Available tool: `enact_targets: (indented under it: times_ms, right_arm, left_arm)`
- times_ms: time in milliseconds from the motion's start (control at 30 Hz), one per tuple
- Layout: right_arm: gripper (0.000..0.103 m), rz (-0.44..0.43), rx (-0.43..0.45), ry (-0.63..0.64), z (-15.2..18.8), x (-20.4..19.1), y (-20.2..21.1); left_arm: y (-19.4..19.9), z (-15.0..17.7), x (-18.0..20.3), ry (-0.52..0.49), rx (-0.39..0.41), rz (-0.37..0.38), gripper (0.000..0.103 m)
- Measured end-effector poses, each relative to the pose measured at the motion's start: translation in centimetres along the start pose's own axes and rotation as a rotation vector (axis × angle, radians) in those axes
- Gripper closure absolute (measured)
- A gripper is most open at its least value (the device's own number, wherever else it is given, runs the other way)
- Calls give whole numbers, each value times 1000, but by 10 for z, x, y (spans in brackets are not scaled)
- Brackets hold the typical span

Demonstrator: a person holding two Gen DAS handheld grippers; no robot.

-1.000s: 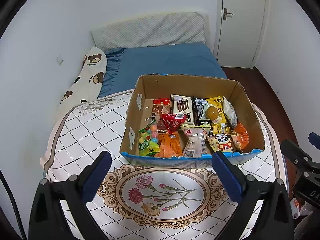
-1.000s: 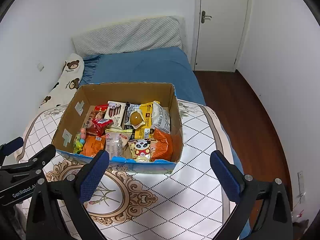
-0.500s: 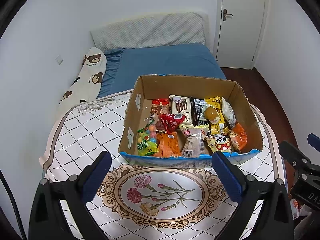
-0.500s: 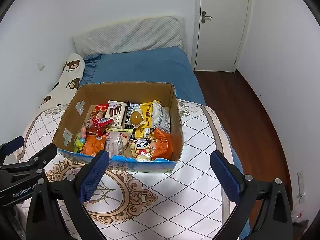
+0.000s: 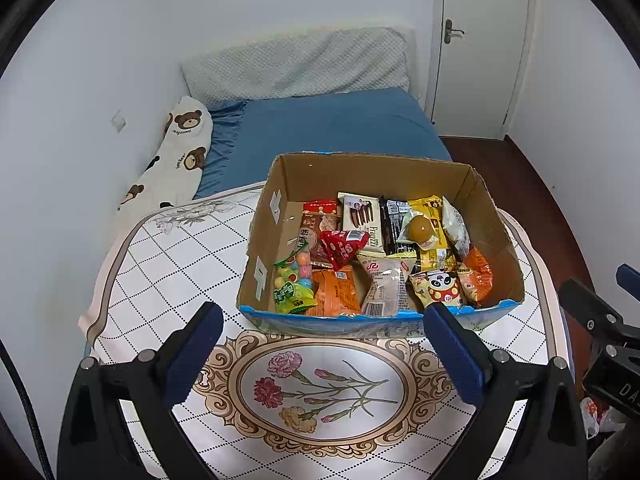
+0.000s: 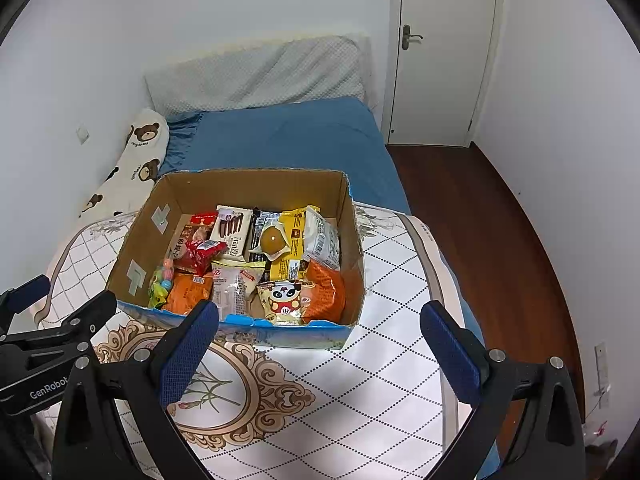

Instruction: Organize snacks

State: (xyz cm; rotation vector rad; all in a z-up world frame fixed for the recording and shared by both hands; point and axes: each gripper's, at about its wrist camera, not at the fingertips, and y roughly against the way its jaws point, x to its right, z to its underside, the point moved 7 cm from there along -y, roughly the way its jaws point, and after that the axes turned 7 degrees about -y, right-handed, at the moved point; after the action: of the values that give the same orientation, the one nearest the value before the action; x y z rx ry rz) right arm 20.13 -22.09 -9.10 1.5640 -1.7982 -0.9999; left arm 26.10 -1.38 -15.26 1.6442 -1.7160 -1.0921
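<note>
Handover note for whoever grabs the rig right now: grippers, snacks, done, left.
Left gripper: open, empty, hovering over the table short of the box.
Right gripper: open, empty, at the box's near right corner.
Cardboard box sits on the table by the bed. All visible snacks lie jumbled inside it: panda packet and candy bag near the front, wafer pack at the back.
Done: nothing visibly sorted.
Left: all of the organizing.
</note>
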Motion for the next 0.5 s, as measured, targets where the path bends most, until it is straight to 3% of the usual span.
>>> enact_targets:
  times_ms: [500]
  right_arm:
    - [0, 2, 2, 3, 0, 1, 0]
  left_arm:
    - [1, 0, 0, 5, 0, -1, 0]
